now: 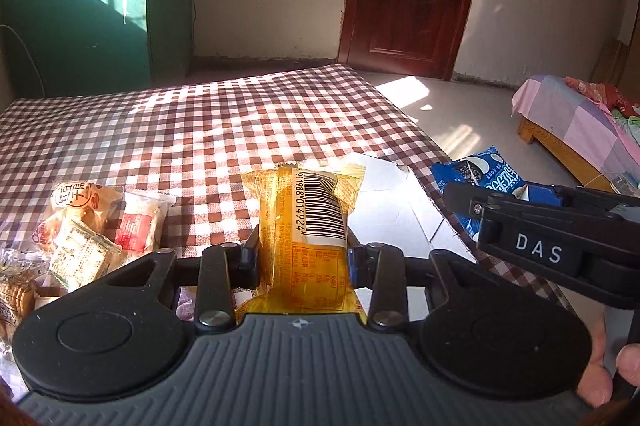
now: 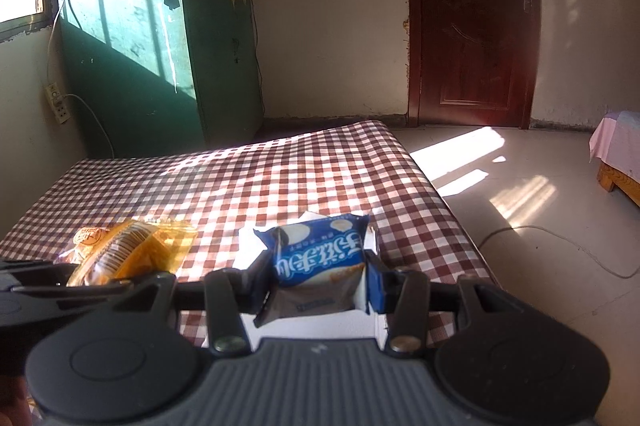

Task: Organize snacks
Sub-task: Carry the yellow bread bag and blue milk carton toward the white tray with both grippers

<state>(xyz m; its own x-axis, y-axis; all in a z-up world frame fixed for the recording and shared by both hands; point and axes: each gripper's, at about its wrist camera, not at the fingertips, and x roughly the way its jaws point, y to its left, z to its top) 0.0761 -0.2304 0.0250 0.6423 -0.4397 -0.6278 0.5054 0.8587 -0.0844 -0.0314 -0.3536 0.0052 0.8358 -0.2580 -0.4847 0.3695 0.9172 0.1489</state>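
- The left gripper [image 1: 305, 258] has its jaws closed on the yellow snack packet [image 1: 308, 226], barcode side up, held above the checked tablecloth [image 1: 200, 130].
- The right gripper [image 2: 320, 286] pinches the blue cookie packet [image 2: 320, 250] by its lower half, over a white cardboard box [image 2: 320, 322].
- In the left view the blue packet appears at 3 o'clock, and the loose snack pile [image 1: 88, 222] lies at 9 o'clock.
- Probably both packets are carried together so that they go into the box at once.
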